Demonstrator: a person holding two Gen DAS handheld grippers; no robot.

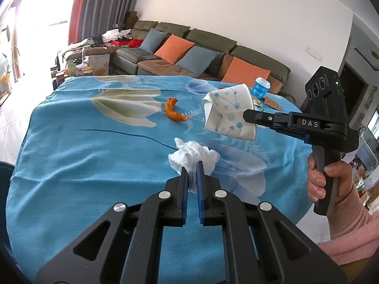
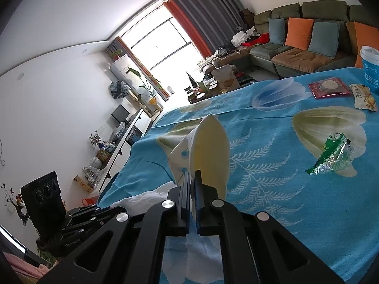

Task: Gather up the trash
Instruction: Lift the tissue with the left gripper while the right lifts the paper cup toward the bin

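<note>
My left gripper (image 1: 192,165) is shut on a crumpled white tissue (image 1: 193,156) just above the blue flowered tablecloth (image 1: 83,161). My right gripper (image 2: 194,176) is shut on the rim of a white paper bag with blue dots (image 2: 208,151); it also shows in the left wrist view (image 1: 228,112), held open in the air over the table, right of and beyond the tissue. An orange peel (image 1: 174,112) lies on the cloth farther back. A green wrapper (image 2: 331,157) lies on the cloth to the right.
A blue-and-white paper cup (image 1: 260,87) stands at the table's far right, with a red snack packet (image 2: 328,87) and a biscuit packet (image 2: 364,97) beside it. A sofa with orange and blue cushions (image 1: 201,52) runs behind the table.
</note>
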